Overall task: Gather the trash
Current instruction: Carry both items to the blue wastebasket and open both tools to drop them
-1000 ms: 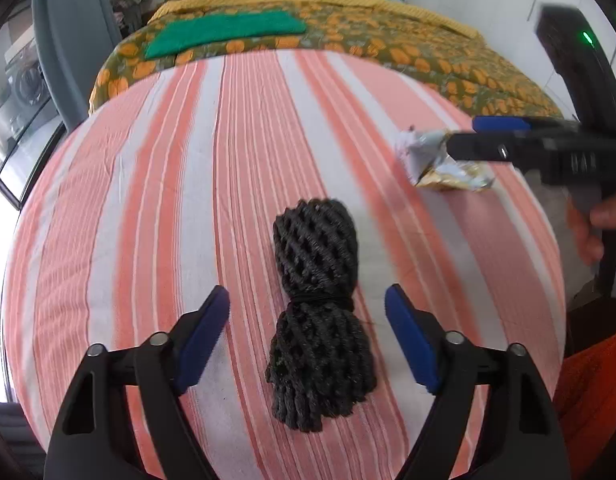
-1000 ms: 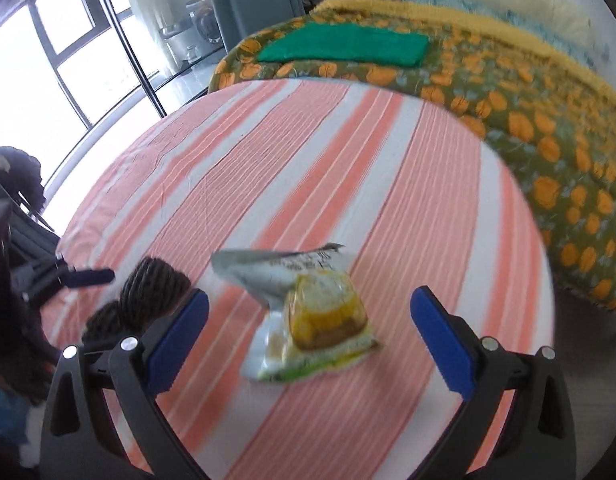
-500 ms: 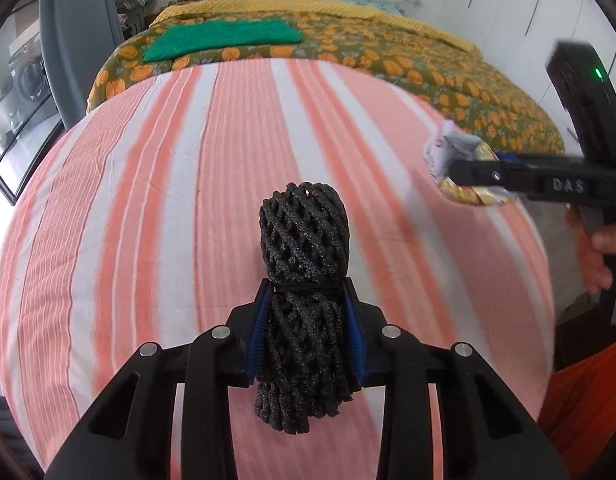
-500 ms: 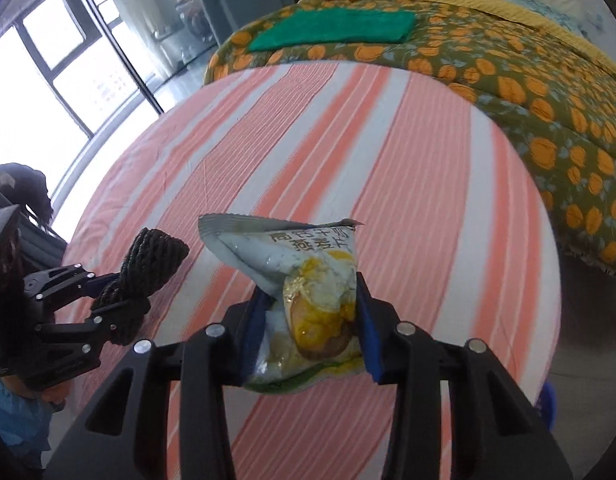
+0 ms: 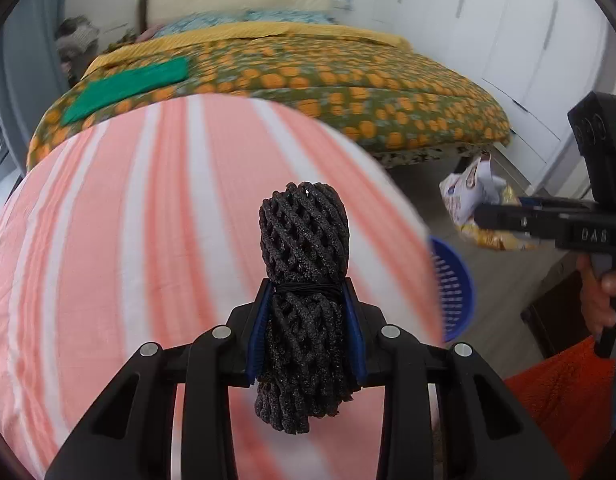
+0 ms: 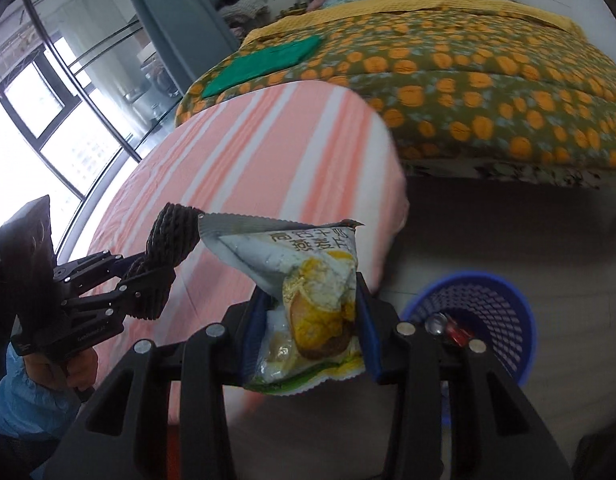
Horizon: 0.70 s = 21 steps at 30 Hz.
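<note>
Left claw [image 5: 306, 330] clenched on black foam mesh bundle [image 5: 303, 280], blue pads squeezing it just below its tie band; knobbly lattice roll, upright, ends poking past the pads both ways; held over the orange-and-white striped bed cover [image 5: 127, 220]. Right claw [image 6: 308, 330] grasping a crinkly snack wrapper [image 6: 308, 288], glossy foil, torn serrated top, yellow print; hangs over bare floor near the cover's edge. Only my right view shows inside the blue perforated plastic basket [image 6: 488, 300], lower right of the wrapper: something red and something shiny in it; left view catches just its rim. Green cloth [image 5: 127, 84] lies flat on the floral quilt [image 5: 348, 88] beyond.
</note>
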Available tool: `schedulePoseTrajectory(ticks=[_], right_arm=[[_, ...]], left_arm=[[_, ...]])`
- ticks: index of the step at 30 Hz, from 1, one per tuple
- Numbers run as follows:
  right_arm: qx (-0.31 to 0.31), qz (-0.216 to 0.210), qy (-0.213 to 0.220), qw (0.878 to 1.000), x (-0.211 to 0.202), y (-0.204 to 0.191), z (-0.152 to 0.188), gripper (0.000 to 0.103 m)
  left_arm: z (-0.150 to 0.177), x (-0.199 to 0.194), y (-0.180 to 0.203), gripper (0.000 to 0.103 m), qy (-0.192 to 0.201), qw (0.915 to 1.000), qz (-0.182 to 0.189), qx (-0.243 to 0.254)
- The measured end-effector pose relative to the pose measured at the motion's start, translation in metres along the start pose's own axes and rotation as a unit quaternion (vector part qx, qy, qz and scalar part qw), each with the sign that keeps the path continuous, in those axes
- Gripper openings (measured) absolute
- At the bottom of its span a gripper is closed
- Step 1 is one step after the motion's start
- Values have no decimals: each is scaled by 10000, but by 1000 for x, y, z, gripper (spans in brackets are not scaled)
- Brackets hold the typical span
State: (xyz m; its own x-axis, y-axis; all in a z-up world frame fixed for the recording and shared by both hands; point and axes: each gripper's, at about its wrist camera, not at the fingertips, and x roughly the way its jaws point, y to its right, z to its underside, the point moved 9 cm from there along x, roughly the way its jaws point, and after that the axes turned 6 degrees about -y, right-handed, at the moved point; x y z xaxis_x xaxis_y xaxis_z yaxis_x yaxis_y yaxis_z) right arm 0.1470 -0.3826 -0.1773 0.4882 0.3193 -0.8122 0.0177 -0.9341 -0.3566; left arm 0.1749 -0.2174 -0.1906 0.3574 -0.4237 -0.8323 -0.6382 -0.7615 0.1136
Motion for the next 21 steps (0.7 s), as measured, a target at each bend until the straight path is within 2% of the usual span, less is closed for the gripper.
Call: schedulePoseTrajectory(ticks=[7,14,17,21], right_arm=[[330,263,58,9991,-19,45,44,40],[559,350,67,9978,-14,72,58,40],[709,361,91,9968,-11,88,61,40],[1096,564,45,9924,-1,126,68,40]], left_arm=[[-6,12,62,33,33,9995,-38,309],[-13,19,93,33,61,9986,-86,528],[-10,24,112,33,-25,9985,119,537],[8,46,160,33,-441,9942,740,643]])
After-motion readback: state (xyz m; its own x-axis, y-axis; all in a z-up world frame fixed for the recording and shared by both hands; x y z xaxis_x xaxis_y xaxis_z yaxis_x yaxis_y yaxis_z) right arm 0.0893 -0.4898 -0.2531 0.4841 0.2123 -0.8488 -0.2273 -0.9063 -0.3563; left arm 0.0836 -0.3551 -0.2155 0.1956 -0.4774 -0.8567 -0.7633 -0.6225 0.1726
